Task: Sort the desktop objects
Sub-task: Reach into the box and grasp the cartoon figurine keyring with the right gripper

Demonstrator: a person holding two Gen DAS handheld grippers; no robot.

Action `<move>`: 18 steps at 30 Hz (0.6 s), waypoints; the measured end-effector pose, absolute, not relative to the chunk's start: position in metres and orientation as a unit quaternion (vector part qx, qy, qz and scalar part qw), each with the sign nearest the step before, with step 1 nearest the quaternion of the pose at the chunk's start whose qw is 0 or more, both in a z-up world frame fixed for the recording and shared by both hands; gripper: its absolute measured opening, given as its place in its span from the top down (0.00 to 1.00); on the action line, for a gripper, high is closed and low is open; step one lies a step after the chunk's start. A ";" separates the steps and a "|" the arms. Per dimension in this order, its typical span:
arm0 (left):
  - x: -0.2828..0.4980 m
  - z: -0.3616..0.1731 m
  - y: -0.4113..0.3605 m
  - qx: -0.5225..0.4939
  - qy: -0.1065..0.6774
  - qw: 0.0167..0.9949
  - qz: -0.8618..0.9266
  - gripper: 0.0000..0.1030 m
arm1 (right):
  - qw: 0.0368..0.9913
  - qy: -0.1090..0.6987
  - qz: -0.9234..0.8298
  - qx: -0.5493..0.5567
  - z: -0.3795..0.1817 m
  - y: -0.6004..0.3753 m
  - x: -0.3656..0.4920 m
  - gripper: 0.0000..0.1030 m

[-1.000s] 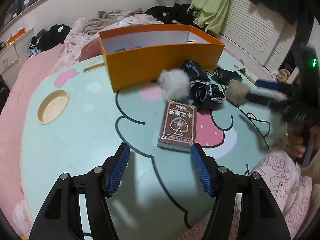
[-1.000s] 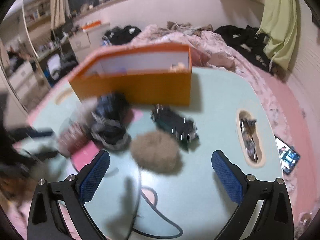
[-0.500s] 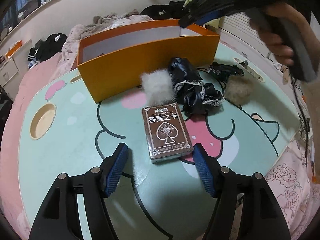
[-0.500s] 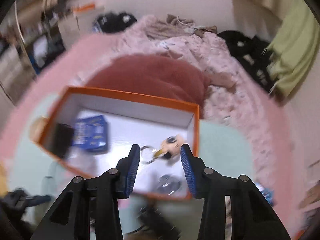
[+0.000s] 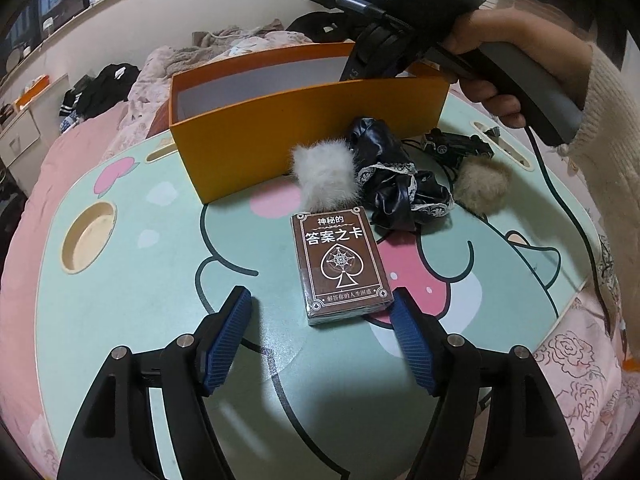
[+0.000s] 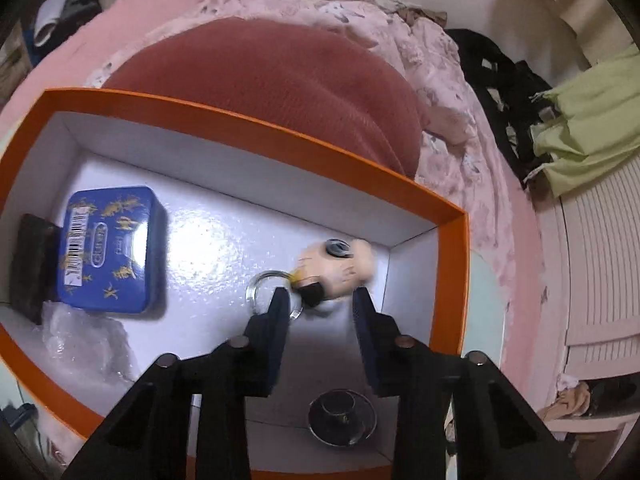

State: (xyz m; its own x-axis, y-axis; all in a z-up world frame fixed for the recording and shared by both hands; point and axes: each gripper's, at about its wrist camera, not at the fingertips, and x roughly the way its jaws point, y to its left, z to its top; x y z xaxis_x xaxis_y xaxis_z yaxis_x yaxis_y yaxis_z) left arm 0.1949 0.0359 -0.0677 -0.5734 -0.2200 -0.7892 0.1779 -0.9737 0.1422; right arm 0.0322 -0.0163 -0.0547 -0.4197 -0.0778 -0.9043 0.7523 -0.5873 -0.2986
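The brown card box point(image 5: 342, 264) lies flat on the green table point(image 5: 120, 280), its long axis running near to far and its printed title toward the far end, just near of the white pompom point(image 5: 324, 176). The left gripper point(image 5: 320, 332) hangs released, its jaws having just widened, straddling the box's near end without touching. The right gripper point(image 6: 320, 300), over the orange box point(image 6: 248, 120), has just narrowed, empty, above the keychain toy point(image 6: 340, 268).

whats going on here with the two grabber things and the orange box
A person is sorting table clutter into the orange box. The left gripper hangs open at the brown card box, not touching it. The right gripper, held over the box's inside, has just been closing with nothing between its pads.
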 end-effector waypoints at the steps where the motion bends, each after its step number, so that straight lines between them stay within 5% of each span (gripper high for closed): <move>1: 0.195 -0.068 0.036 0.448 -0.023 0.112 -0.887 0.31 | 0.280 0.358 -0.760 0.464 -0.054 -0.015 0.033 0.87; 3: 0.195 -0.068 0.037 0.447 -0.023 0.113 -0.887 0.31 | 0.300 0.329 -0.755 0.482 -0.054 -0.012 0.031 0.98; 18: 0.194 -0.068 0.039 0.447 -0.023 0.119 -0.886 0.30 | 0.409 0.165 -0.768 0.465 0.016 0.017 0.040 0.98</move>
State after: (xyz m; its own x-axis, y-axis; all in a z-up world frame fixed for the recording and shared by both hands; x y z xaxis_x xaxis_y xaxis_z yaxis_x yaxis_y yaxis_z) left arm 0.1941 0.0391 -0.0683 -0.5725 -0.2322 -0.7863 0.1904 -0.9705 0.1479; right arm 0.0400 0.0169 0.0159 -0.2325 -0.4742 -0.8492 0.7807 -0.6117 0.1278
